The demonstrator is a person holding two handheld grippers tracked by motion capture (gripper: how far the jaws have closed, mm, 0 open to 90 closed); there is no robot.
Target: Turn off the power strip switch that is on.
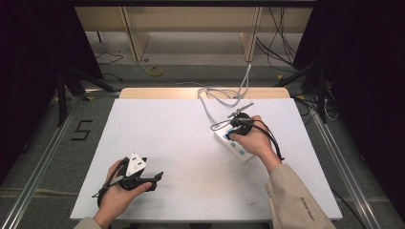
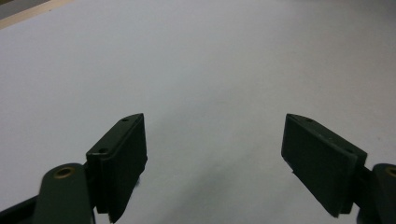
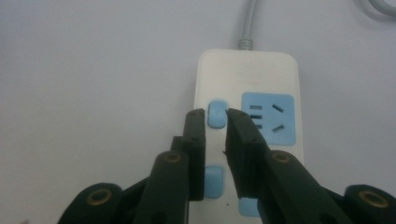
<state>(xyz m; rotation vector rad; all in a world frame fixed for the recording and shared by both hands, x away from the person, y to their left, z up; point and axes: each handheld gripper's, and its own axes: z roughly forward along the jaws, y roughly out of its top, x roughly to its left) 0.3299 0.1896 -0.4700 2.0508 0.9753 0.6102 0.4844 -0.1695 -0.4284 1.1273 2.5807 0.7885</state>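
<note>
A white power strip (image 1: 237, 149) (image 3: 247, 70) lies on the white table (image 1: 181, 143), right of the middle, with its grey cable (image 1: 215, 98) (image 3: 246, 18) running off toward the far edge. It has a pale blue socket (image 3: 268, 119) and a small blue switch (image 3: 217, 116) beside it. My right gripper (image 1: 231, 133) (image 3: 214, 112) points down at that switch, its jaws a narrow gap apart with the switch showing between the tips. My left gripper (image 1: 156, 181) (image 2: 215, 119) rests near the front left of the table, jaws wide open over bare white surface.
A second blue switch (image 3: 214, 182) sits lower on the strip, under my right jaws. The cable loops near the table's wooden far edge (image 1: 157, 92). Beyond it stand wooden furniture legs and floor cables.
</note>
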